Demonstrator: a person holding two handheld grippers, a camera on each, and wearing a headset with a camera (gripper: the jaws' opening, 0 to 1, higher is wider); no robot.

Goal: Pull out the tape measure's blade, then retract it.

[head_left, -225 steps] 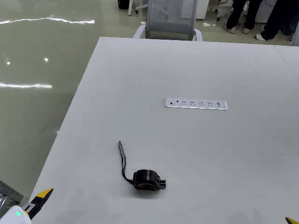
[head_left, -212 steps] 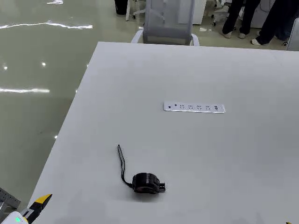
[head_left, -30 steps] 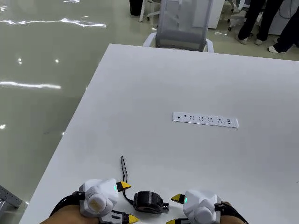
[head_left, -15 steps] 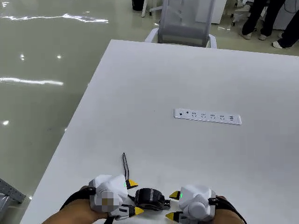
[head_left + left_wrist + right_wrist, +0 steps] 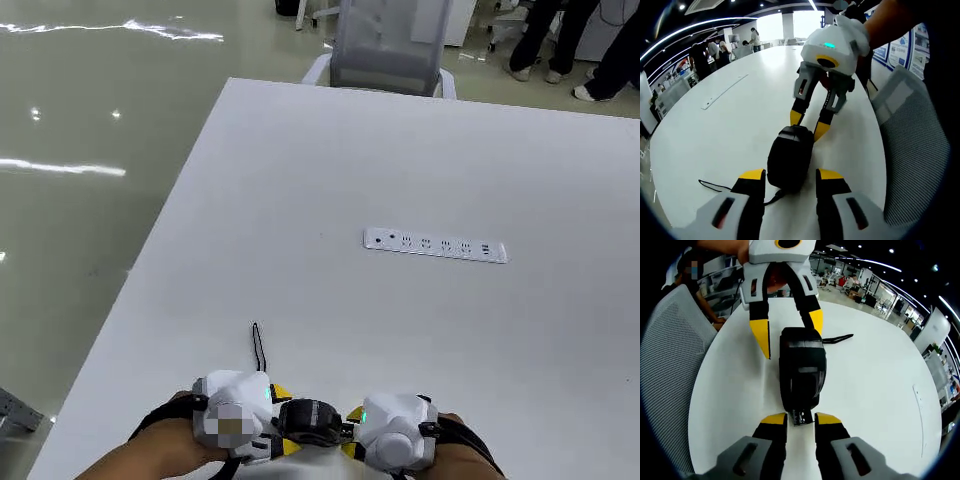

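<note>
The black tape measure (image 5: 310,421) lies on the white table (image 5: 400,160) near its front edge, its wrist strap (image 5: 258,345) trailing away from me. My left gripper (image 5: 791,175) is open, its yellow fingertips (image 5: 753,175) straddling the rear of the tape measure (image 5: 790,156) with a thin gap on one side. My right gripper (image 5: 801,420) faces it from the other end. It is open narrowly, with the metal blade hook (image 5: 801,417) between its tips. No blade is drawn out of the case (image 5: 801,367). In the head view the left gripper (image 5: 284,420) and right gripper (image 5: 351,432) flank the case.
A white power strip (image 5: 435,245) lies mid-table, well beyond the grippers. A grey mesh chair (image 5: 385,45) stands at the table's far edge. People's legs (image 5: 560,40) show on the shiny floor at the back right. The table's left edge runs close to my left hand.
Both grippers came in from the table's front corners and closed in on the tape measure from either side. In the last half second the right gripper slid up to the hook end.
</note>
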